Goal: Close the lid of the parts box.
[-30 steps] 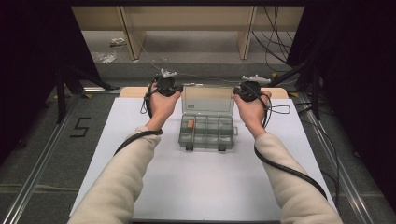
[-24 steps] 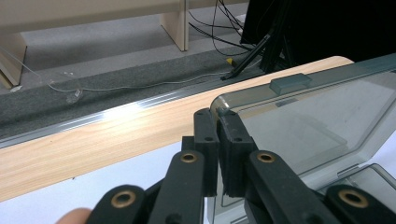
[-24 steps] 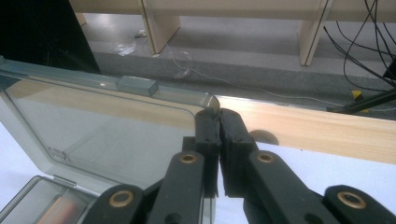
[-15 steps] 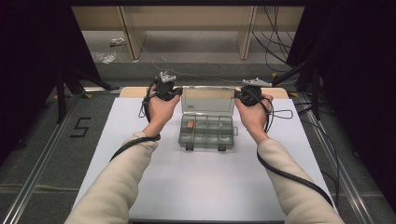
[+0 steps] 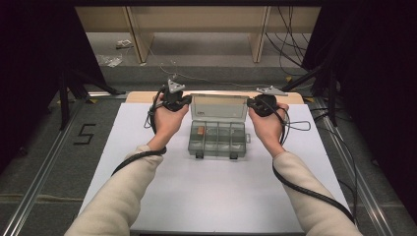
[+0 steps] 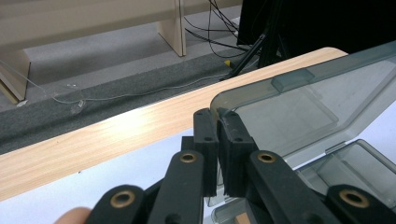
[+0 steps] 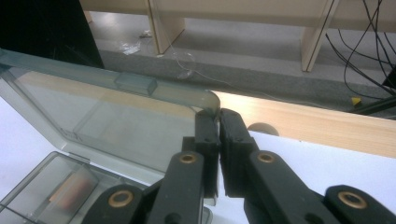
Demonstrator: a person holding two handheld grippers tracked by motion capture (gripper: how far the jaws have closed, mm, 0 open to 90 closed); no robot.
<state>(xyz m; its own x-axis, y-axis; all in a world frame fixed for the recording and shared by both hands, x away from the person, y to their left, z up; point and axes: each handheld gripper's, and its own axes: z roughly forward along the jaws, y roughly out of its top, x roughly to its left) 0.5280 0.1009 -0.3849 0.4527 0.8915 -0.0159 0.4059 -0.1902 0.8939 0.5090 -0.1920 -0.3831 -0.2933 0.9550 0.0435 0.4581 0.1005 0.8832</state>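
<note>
A person at a white-covered table (image 5: pixel 162 196) works a clear plastic compartment box (image 5: pixel 217 139) with 2 handheld tools. At left, the left gripper (image 5: pixel 183 101) has its jaws pinched on the near corner of the raised lid (image 5: pixel 218 106), the pads pressed against the plastic edge, apparently to keep that side from twisting. The box sits mid-table toward the far edge, its 2 latches facing the person and a small brown item (image 5: pixel 200 131) in a left compartment. At right, the right gripper (image 5: pixel 253 103) clamps the lid's opposite corner in the same way, so both corners can swing together, likely to guide the hinged lid evenly.
</note>
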